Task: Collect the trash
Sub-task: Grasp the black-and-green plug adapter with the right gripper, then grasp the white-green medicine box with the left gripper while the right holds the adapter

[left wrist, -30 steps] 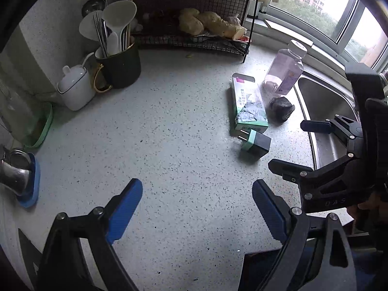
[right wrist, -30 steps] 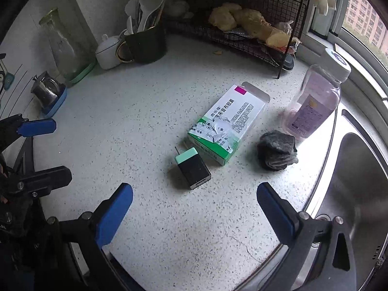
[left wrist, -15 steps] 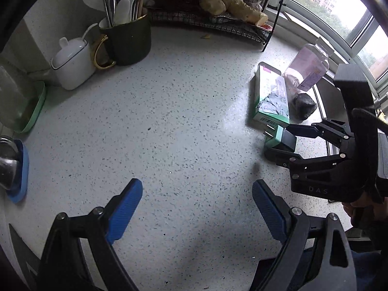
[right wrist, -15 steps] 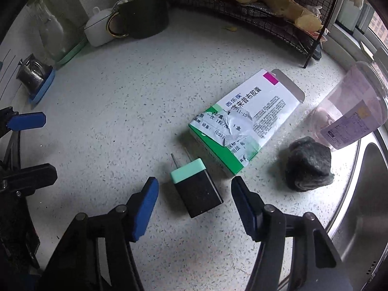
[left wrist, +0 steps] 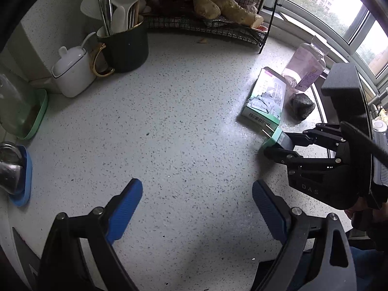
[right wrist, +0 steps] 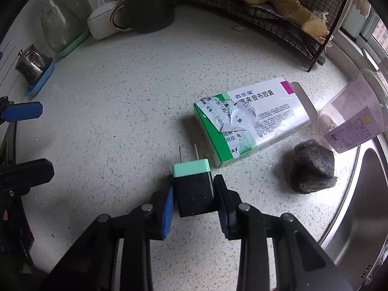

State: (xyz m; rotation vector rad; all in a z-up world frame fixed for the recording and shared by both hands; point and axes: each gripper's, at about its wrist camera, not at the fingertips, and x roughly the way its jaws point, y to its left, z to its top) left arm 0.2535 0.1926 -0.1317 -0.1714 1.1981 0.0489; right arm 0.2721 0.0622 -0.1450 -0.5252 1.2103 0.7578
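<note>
A black plug adapter with a mint-green end [right wrist: 192,186] lies on the speckled countertop [right wrist: 135,111], prongs pointing away. My right gripper [right wrist: 194,200] is shut on its black body; it also shows in the left wrist view [left wrist: 278,145]. Behind it lies a green-and-white medicine box [right wrist: 249,118] with a torn label, also in the left wrist view [left wrist: 264,101]. A dark grey crumpled wad [right wrist: 311,167] sits to the right of the box. My left gripper [left wrist: 196,208] is open and empty over the bare counter, left of the adapter.
A clear pinkish plastic bottle [right wrist: 354,116] stands by the steel sink [right wrist: 359,208] at the right. At the back are a black wire rack [left wrist: 208,17], a dark utensil mug [left wrist: 123,43], a white lidded pot [left wrist: 72,72] and a glass jar on a green tray [left wrist: 36,116].
My right gripper moved forward to the plug adapter and closed from wide open onto its black body. The left gripper stayed open and shifted slightly.
</note>
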